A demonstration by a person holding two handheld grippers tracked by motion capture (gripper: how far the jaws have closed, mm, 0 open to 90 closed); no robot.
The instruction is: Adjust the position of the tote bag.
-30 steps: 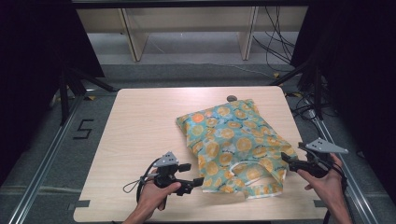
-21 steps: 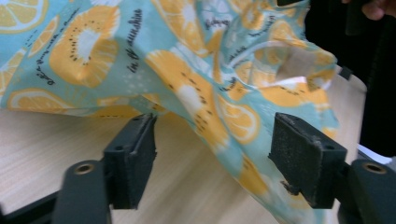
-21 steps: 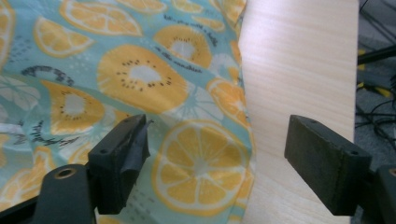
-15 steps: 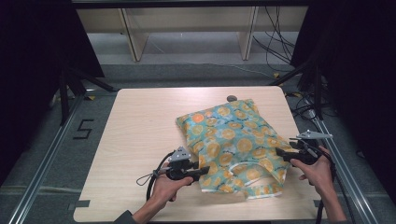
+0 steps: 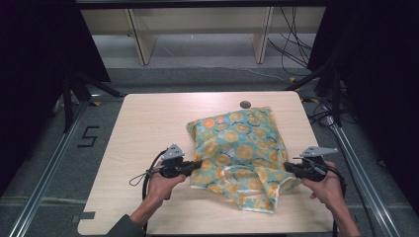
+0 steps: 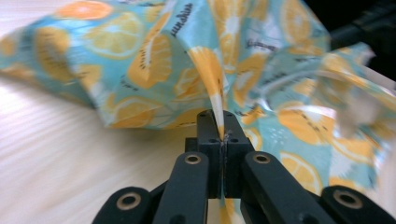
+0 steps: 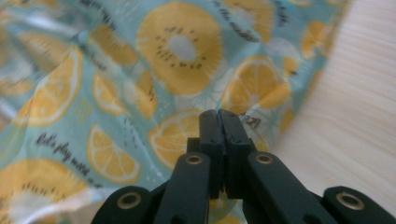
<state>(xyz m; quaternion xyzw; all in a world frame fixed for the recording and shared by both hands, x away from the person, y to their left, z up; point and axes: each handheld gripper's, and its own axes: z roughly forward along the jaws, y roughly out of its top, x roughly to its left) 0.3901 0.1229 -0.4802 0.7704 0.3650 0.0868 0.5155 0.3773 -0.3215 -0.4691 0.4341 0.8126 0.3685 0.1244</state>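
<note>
**Both grippers just bit into the cloth**

So a second back both hands are off to the sides of the cloth [image 5: 240, 150] with jaws wide apart. Now they've slid in and snapped closed. The left gripper [image 5: 196, 166] has been closing and is pinched on a raised fold at the cloth's near-left edge; in the left gripper view you can see a ridge of fabric [image 6: 215, 100] running right down between the jaws. The right gripper [image 5: 287, 168] has been closing too and sits at the near-right edge. In the right gripper view its jaws are together [image 7: 219, 116] with cloth [image 7: 154, 84] all around them, and it looks like it's got a pinch of it, though the bit inside the pads is hard to make out.

My guess: that's the grab done on both sides, so next is lifting or spreading. The cloth hasn't moved across the table yet.

The cloth, teal with orange slices, lies rumpled on the right half of the table [image 5: 148, 123], which is pale wood with a small round hole [image 5: 245, 104] near the far edge. Beyond it is grey floor, shelf legs [image 5: 141, 42], black curtains and cables [image 5: 291, 39].
</note>
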